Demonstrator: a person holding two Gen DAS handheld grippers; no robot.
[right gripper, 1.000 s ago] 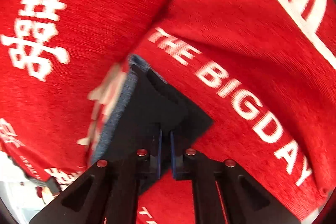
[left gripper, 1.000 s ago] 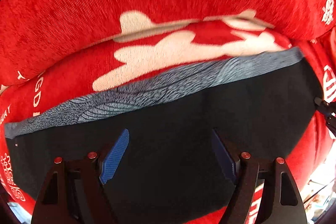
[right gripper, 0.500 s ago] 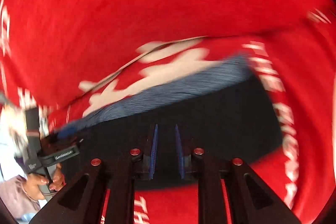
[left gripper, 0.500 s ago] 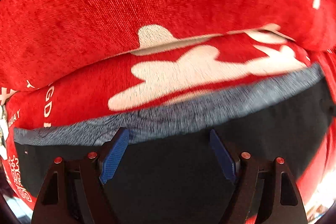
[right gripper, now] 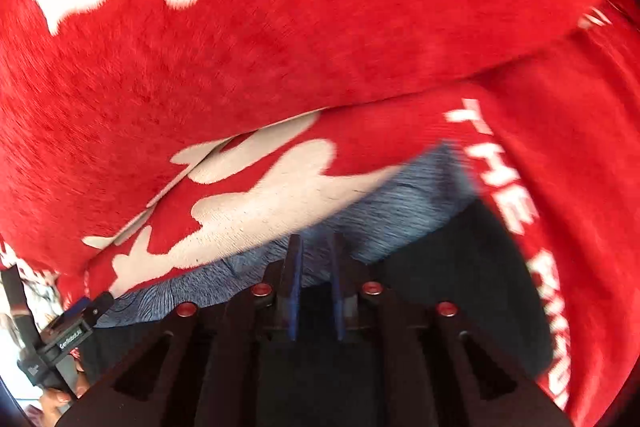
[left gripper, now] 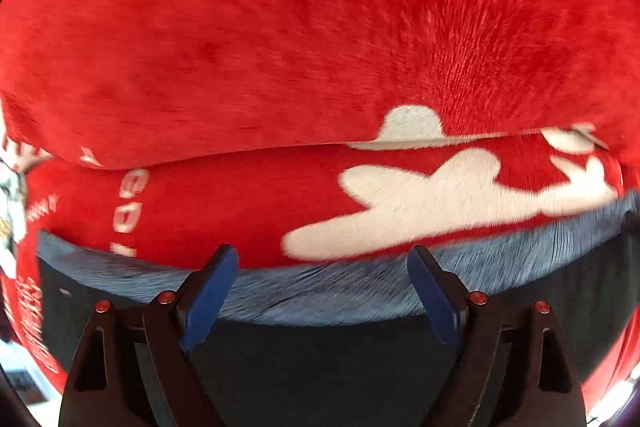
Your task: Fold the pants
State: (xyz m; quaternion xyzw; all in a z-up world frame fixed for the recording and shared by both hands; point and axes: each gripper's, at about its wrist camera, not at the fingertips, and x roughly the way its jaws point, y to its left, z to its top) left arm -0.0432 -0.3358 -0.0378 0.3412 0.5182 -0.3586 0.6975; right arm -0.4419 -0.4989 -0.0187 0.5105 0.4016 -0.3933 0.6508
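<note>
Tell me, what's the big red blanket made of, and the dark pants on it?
The red blanket looks like soft plush fleece: fuzzy brushed fibres, matte, with white printed shapes. The pants seem a smooth, dark woven or knit cloth, with a blue-grey waistband that looks ribbed or finely lined. Blur leaves the exact fabric uncertain.

A plush red blanket (left gripper: 320, 27) with white lettering and shapes covers the surface, folded into a soft ridge. Bright daylight shows at the edges.

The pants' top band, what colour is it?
Blue-grey with fine dark lines; the waistband shows best in the right wrist view.
</note>
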